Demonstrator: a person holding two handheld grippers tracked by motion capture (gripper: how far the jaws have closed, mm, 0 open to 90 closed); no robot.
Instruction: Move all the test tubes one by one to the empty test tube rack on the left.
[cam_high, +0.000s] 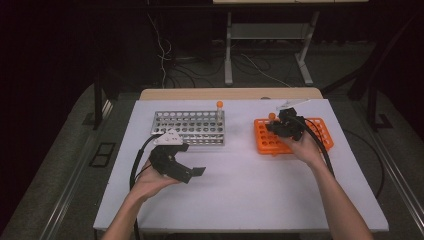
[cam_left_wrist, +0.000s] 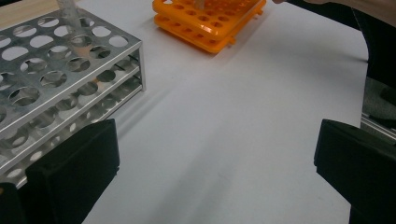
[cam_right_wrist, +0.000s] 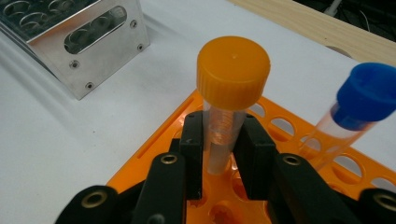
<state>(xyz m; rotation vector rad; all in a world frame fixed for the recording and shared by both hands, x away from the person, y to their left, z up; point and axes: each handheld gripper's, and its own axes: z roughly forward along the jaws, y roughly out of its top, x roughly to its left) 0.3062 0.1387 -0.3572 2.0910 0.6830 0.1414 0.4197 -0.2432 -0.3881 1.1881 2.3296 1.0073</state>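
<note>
An orange-capped clear tube (cam_right_wrist: 232, 74) stands upright at the near-left corner of the orange rack (cam_right_wrist: 154, 140), and my right gripper (cam_right_wrist: 219, 135) is shut on its body just below the cap. Its lower end is hidden behind the jaws. From above, that tube (cam_high: 272, 116) and the right gripper (cam_high: 281, 125) sit over the left end of the orange rack (cam_high: 320, 135). A blue-capped tube (cam_right_wrist: 366, 98) leans in the same rack to the right. My left gripper (cam_high: 192, 175) rests low on the white table, open, with nothing between its jaws (cam_left_wrist: 215, 168).
A metal rack (cam_high: 189, 127) stands at the table's centre-left, with one orange-capped tube (cam_high: 219, 105) in its back right corner. It lies just left of my left gripper's jaws (cam_left_wrist: 70, 65). Bare white table (cam_high: 250, 180) stretches between the racks and the front edge.
</note>
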